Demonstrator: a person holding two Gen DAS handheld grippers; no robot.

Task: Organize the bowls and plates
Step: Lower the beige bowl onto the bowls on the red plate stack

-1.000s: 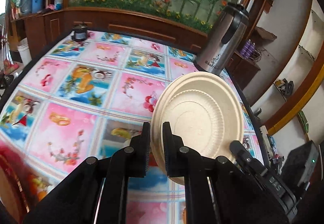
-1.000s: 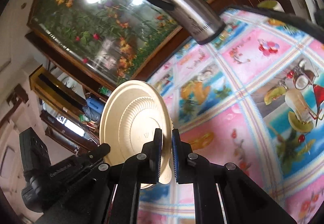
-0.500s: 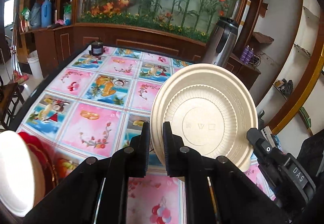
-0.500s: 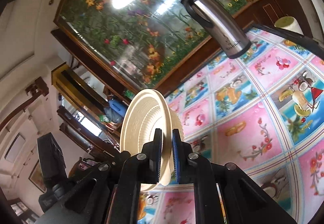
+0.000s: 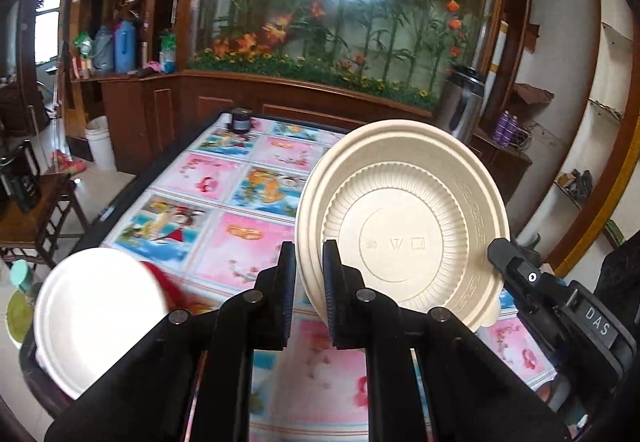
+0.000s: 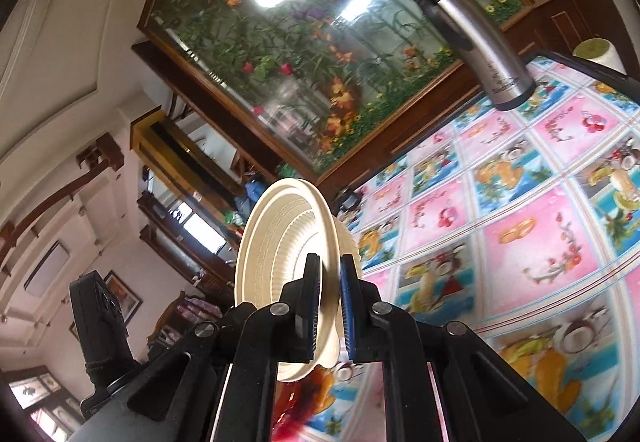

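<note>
My left gripper (image 5: 309,282) is shut on the rim of a beige paper bowl (image 5: 404,230), held on edge above the table with its underside facing the camera. My right gripper (image 6: 330,300) is shut on the rim of the same beige bowl (image 6: 280,262), also on edge; the other gripper's black body (image 6: 100,318) shows at its left. In the left wrist view the right gripper's body (image 5: 560,314) sits behind the bowl at right. A white plate (image 5: 96,314) lies at the table's near left corner over something red (image 5: 168,282).
The table carries a colourful fruit-print cloth (image 5: 240,182). A steel thermos (image 6: 476,42) stands at its far right, a small dark jar (image 5: 240,120) at its far edge. A wooden cabinet with a flower mural (image 5: 340,22) is behind. A wooden chair (image 5: 36,218) stands at left.
Both grippers have risen and pulled back from the table, keeping hold of the bowl. The white plate at the near left has come further into view.
</note>
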